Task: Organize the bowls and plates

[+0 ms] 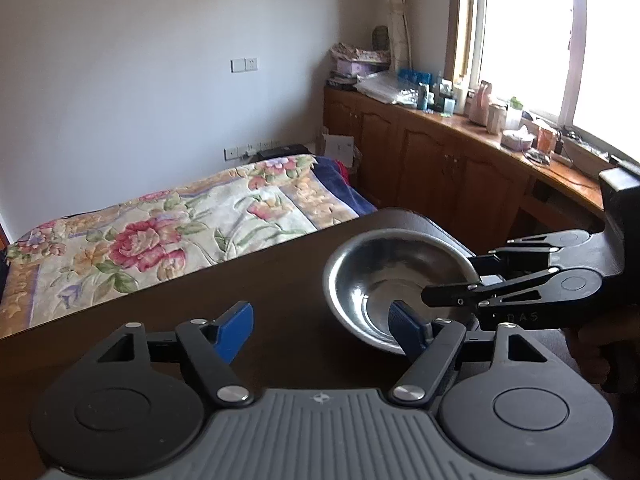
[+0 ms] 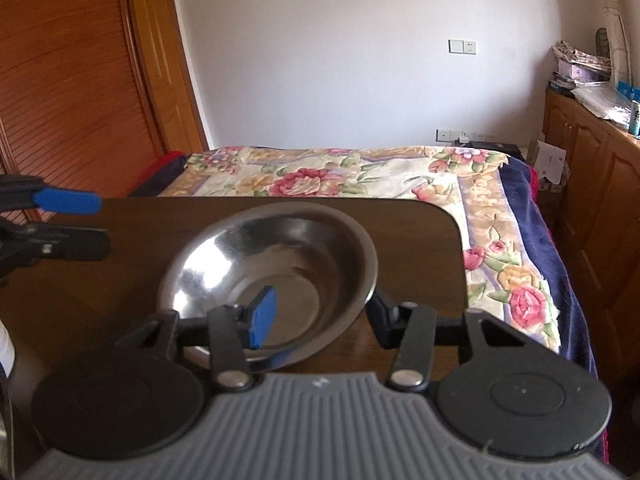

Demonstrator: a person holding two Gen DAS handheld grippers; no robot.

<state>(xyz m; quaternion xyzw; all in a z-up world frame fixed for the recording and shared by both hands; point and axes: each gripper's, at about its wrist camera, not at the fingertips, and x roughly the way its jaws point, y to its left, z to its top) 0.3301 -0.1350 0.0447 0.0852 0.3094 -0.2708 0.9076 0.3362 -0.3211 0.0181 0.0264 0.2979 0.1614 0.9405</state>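
Observation:
A single steel bowl (image 1: pixel 380 280) (image 2: pixel 288 256) sits upright near the rounded corner of a dark brown table (image 1: pixel 240 280) (image 2: pixel 420 240). In the right wrist view, my right gripper (image 2: pixel 320 316) straddles the bowl's near right rim. Its blue left pad (image 2: pixel 262 318) hangs inside the bowl, its other finger (image 2: pixel 382 318) is outside against the wall, and a gap still shows at the pad. In the left wrist view, it (image 1: pixel 460 280) reaches in from the right. My left gripper (image 1: pixel 320 332) (image 2: pixel 80 222) stands wide open and holds nothing, its right pad (image 1: pixel 404 330) just in front of the bowl's near rim.
Beyond the table's far edge lies a bed with a floral blanket (image 1: pixel 160 232) (image 2: pixel 360 176). Wooden cabinets (image 1: pixel 440 160) with a cluttered top run under the window. A louvred wooden door (image 2: pixel 72 92) stands at the left. Something white (image 2: pixel 5 346) shows at the left edge.

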